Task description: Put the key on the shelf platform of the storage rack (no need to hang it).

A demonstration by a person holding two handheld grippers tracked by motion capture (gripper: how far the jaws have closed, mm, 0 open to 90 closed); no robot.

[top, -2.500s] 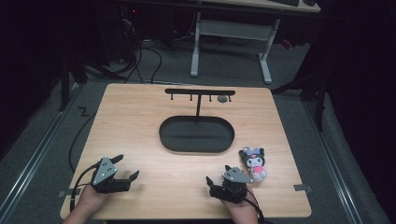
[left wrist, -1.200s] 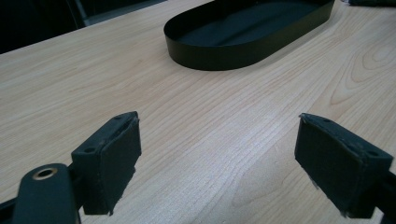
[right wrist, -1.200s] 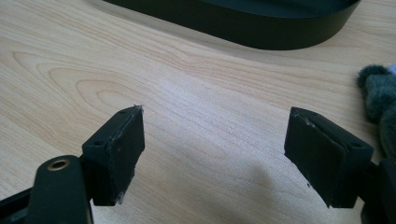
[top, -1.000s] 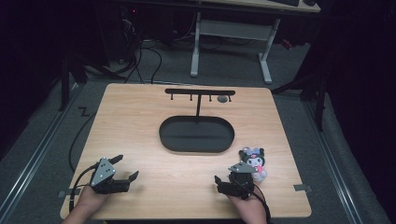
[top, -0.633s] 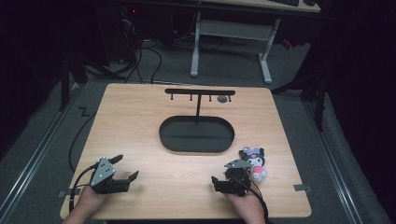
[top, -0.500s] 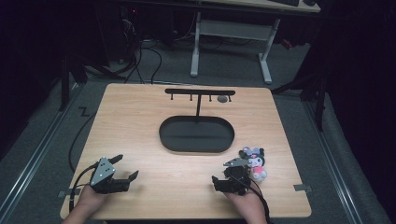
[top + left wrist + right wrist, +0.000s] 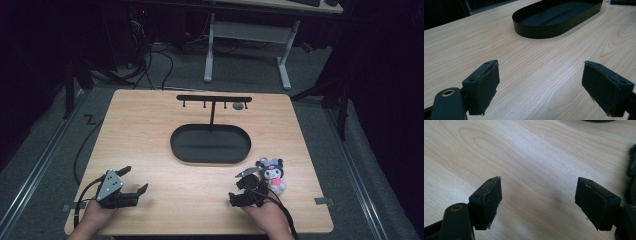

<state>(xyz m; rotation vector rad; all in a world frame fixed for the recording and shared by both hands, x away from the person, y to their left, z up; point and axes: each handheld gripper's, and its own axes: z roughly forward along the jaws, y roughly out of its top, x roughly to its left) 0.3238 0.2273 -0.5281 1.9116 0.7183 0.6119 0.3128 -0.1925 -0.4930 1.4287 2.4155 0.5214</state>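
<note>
- Desk [image 7: 150,130]: light wood, same layout as before, nothing on it has shifted.
- Black oval tray [image 7: 210,144] sits mid-desk, with the hook rack [image 7: 214,99] standing at its far edge; both unchanged. Your left gripper view shows the tray [image 7: 556,17] ahead of the fingers.
- Your left gripper [image 7: 134,181] sits at the near left corner, same spot as earlier, fingers [image 7: 482,85] wide apart, nothing between them.
- Your right gripper [image 7: 239,186] has turned since 2.5 s ago and moved up against the toy; fingers [image 7: 487,200] wide apart over bare wood, gripping nothing.
- Plush toy [image 7: 272,175]: near right of the desk, just beside your right gripper, same place as before.
</note>
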